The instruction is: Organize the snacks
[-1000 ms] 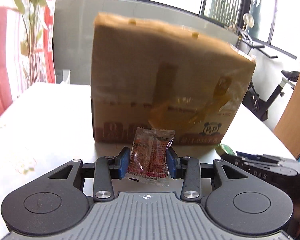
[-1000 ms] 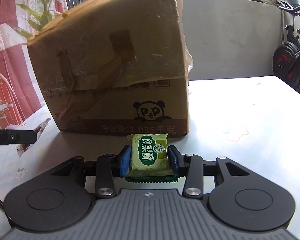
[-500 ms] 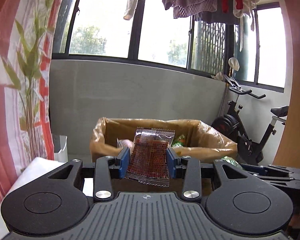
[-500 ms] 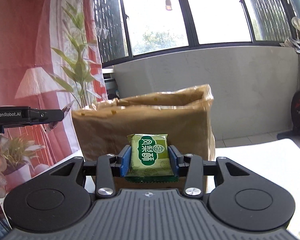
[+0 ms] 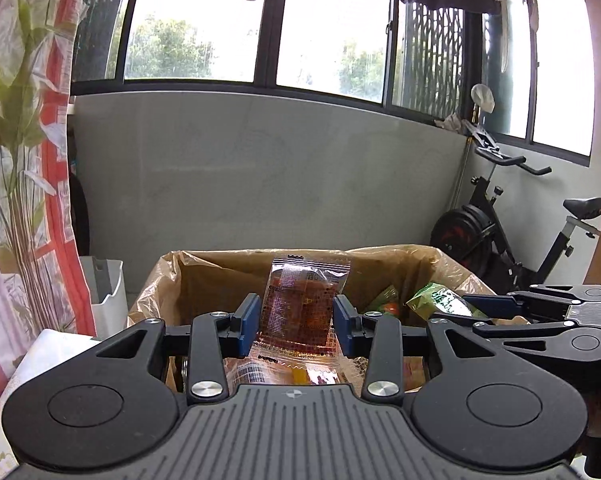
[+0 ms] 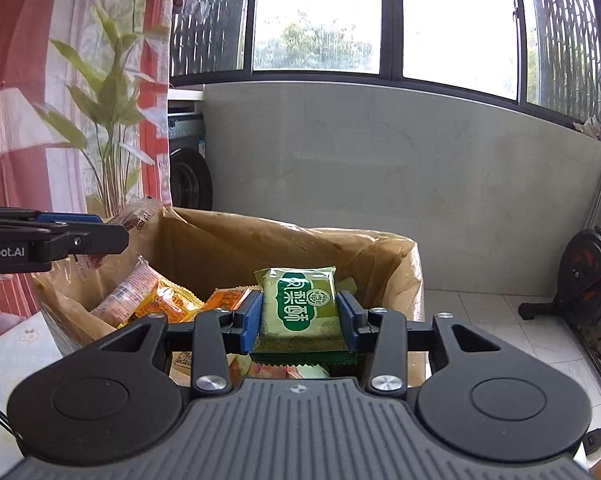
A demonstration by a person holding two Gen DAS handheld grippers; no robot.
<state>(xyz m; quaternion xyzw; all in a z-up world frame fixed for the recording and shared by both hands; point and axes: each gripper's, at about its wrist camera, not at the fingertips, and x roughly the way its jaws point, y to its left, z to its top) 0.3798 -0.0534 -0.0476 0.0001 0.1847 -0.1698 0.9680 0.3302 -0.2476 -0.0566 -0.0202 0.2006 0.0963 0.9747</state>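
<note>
My left gripper (image 5: 296, 322) is shut on a clear packet of dark red snack (image 5: 300, 308), held upright over the open cardboard box (image 5: 204, 276). My right gripper (image 6: 299, 322) is shut on a green wrapped pastry (image 6: 298, 308), also above the box (image 6: 396, 264). In the left wrist view the right gripper (image 5: 460, 306) reaches in from the right with the green pastry (image 5: 436, 300). In the right wrist view the left gripper (image 6: 112, 236) comes in from the left with the red packet (image 6: 140, 214). The plastic-lined box holds several orange and green snack packs (image 6: 156, 300).
The box stands on a white table (image 6: 16, 352). A patterned curtain (image 5: 24, 160) hangs at the left with a white bin (image 5: 104, 300) below it. An exercise bike (image 5: 520, 232) stands at the right, and a washing machine (image 6: 188, 176) sits behind the curtain.
Both grippers rose from table level in front of the box's side to above its open top. Each kept its packet. The box's inside is now in sight.
</note>
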